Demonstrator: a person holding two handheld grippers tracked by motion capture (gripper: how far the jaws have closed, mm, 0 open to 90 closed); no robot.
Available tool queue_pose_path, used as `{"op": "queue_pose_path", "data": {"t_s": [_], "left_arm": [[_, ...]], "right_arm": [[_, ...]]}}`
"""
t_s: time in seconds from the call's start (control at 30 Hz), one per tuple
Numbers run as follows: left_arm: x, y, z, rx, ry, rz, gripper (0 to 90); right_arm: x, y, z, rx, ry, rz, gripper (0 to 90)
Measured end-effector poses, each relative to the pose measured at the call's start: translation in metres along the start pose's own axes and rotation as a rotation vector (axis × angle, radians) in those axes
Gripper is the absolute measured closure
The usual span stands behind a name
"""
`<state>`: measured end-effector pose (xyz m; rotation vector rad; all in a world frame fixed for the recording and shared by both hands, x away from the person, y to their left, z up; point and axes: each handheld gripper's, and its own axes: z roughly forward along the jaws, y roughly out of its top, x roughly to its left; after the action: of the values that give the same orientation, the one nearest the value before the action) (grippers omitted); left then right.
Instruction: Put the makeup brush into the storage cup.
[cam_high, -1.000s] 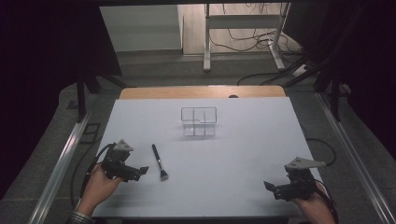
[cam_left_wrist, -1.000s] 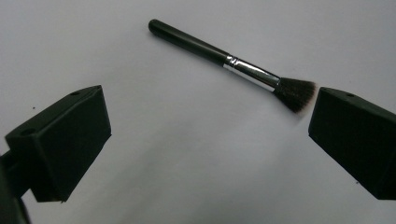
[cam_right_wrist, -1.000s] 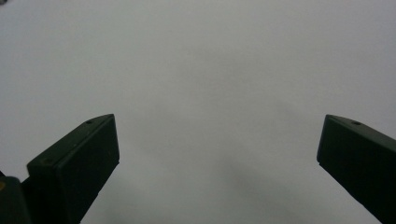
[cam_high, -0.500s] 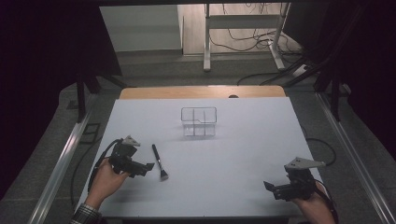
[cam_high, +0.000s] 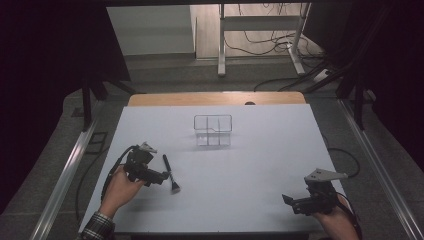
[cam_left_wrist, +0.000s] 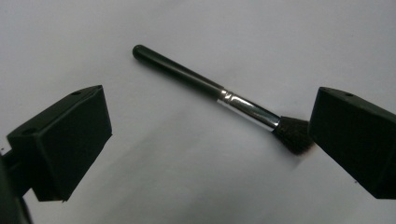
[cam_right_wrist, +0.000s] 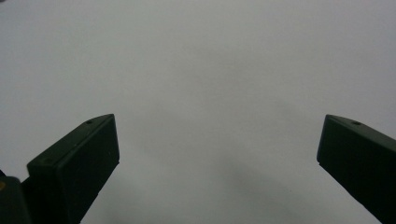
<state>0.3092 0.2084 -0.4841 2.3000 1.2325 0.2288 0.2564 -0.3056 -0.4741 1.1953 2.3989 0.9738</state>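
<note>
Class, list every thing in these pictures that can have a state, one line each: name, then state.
left tongs: open, jaws wide on either side of the brush, not gripping it
right tongs: open, holding nothing, over bare table
brush: lying flat on the table, bristles near one jaw
clear divided box: upright, looks empty
table: white top

White bench (cam_high: 260, 165), matte and plain, with a strip of bare wood along the far edge. Lying flat on it toward the near left: a black-handled brush (cam_high: 169, 172) with a silver ferrule, bristles toward the near side. Standing well apart from that, near the middle toward the far side: a clear divided organizer (cam_high: 213, 130), upright.
</note>
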Motion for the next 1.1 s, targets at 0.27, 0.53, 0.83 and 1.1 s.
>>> {"op": "queue_pose_path", "data": {"t_s": [0.27,0.53,0.83,1.1], "left_arm": [[-0.005,0.010,0.008,0.015,0.003,0.007,0.4],[-0.009,0.023,0.015,0.046,0.031,0.027,0.2],[-0.005,0.023,0.024,0.062,0.028,-0.001,0.0],[-0.003,0.020,0.035,0.084,0.027,-0.024,0.0]], "right_arm": [[0.000,0.000,0.000,0.003,-0.006,0.002,0.0],[0.000,0.000,0.001,0.009,-0.008,0.002,0.0],[-0.001,-0.001,0.001,0.024,-0.015,0.002,0.0],[0.001,-0.001,0.002,0.030,-0.010,0.003,0.0]]}}
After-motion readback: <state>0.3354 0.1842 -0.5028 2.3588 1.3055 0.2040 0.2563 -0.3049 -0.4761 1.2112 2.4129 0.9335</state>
